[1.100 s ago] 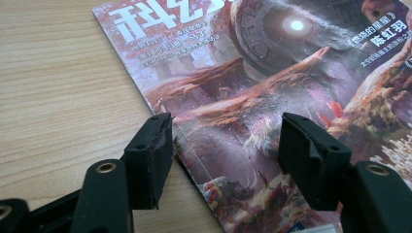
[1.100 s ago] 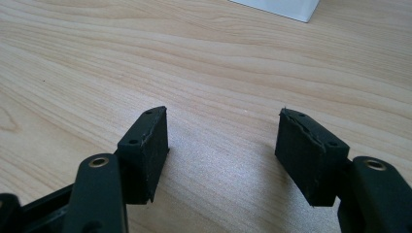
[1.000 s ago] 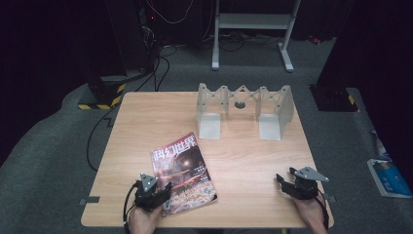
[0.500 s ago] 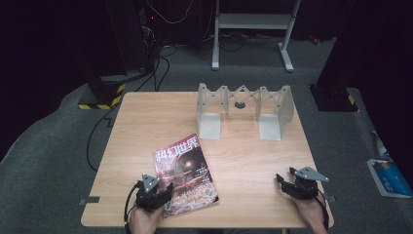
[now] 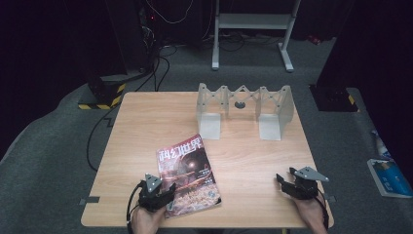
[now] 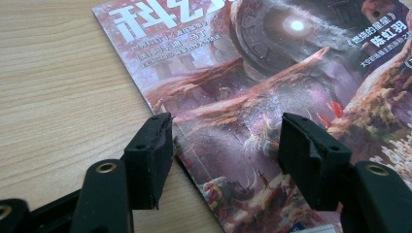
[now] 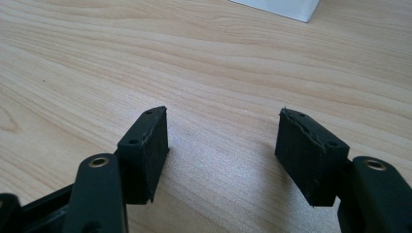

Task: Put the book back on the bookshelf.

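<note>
My left gripper (image 6: pixel 221 145) stands wide apart over the near left corner of the glossy red-brown magazine (image 5: pixel 187 174) lying flat on the light wooden table (image 5: pixel 146 126). One pad (image 6: pixel 150 158) seems to sit at its edge, gripping nothing. Right of the magazine, my right gripper (image 7: pixel 221 150) gapes over bare wood.

High view: counter (image 5: pixel 146 126) evenly lit from above, surroundings near-black, pic soft/low-res. Gripper views brighter & sharper; jaws' near bases blurred, soft shadows under jaws on wood. Faint glare on magazine (image 6: pixel 272 97) cover, far edge slightly unfocused.
</note>
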A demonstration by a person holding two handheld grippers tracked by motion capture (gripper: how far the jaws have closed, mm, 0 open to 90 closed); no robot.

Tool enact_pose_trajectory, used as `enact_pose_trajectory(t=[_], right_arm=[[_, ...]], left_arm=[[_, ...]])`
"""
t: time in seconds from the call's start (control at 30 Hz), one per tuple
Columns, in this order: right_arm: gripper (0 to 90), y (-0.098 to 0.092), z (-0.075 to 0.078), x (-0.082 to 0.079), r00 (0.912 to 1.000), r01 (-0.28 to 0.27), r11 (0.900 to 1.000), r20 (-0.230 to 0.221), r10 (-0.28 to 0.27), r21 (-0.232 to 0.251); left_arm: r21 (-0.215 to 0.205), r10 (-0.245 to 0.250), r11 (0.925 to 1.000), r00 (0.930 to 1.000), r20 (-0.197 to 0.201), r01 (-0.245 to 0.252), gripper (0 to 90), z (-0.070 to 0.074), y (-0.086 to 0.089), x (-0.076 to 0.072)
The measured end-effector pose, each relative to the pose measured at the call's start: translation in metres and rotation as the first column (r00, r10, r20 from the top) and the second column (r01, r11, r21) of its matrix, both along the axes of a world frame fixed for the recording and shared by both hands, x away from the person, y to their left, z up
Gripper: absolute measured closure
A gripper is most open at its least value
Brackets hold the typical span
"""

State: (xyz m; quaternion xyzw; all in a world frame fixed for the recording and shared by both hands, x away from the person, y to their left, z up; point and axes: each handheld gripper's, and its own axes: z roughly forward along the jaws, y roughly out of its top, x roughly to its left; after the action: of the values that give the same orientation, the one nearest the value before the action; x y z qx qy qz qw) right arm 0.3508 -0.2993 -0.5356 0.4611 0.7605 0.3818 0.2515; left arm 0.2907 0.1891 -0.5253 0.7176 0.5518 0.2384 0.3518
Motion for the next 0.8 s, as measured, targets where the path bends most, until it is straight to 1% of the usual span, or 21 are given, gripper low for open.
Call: enact_pose_trajectory(t=[0.17, 0.3, 0.33, 0.8], right_arm=[[36.2, 0.000, 0.000, 0.000, 1.0000, 0.000, 1.000, 0.000, 0.000, 0.000], [36.2, 0.000, 0.000, 0.000, 1.0000, 0.000, 1.000, 0.000, 0.000, 0.000], [36.2, 0.000, 0.000, 0.000, 1.0000, 0.000, 1.000, 0.000, 0.000, 0.000], [36.2, 0.000, 0.000, 0.000, 1.0000, 0.000, 1.000, -0.002, 0.000, 0.002]], left_arm=[[-0.001, -0.004, 1.0000, 1.0000, -0.002, 0.004, 37.2, 0.000, -0.003, 0.001], [0.005, -0.017, 0.9998, 0.9999, -0.003, 0.017, 37.2, 0.001, -0.006, 0.002], [0.001, -0.017, 0.9999, 0.9999, -0.003, 0.017, 37.3, 0.000, -0.008, 0.003], [0.004, -0.046, 0.9989, 0.9989, -0.005, 0.046, 37.2, 0.001, -0.020, 0.008]])
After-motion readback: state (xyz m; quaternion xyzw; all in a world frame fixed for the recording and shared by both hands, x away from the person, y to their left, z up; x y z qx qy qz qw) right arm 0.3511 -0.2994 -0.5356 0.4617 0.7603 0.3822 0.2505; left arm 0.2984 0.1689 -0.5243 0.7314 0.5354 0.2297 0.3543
